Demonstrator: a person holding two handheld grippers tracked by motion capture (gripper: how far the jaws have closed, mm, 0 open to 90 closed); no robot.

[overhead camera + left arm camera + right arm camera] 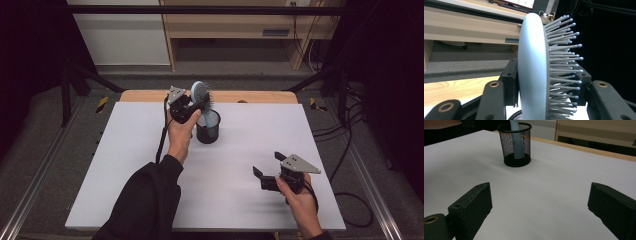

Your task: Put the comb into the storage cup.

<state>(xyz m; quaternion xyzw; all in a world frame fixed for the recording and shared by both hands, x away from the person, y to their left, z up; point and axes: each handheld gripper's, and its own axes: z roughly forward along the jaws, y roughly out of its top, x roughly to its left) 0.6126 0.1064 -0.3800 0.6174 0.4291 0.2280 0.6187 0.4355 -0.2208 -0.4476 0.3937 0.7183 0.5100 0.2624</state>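
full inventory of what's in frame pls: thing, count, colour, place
hairbrush: 1, pale blue with grey bristles, handle down in the cup, head clamped in the left gripper
mesh cup: 1, black, upright on the far middle of the mat
mat: 1, white, covering the table
table: 1, light wood, edge showing beyond the mat
cabinet: 1, light wood, behind the table
left gripper: 1, black, shut on the brush head above the cup
right gripper: 1, black, open, near right of the mat

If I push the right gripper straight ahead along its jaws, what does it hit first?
Probably the mesh cup holding the brush handle. The right gripper has bare table ahead until there, though it may pass just right of it.
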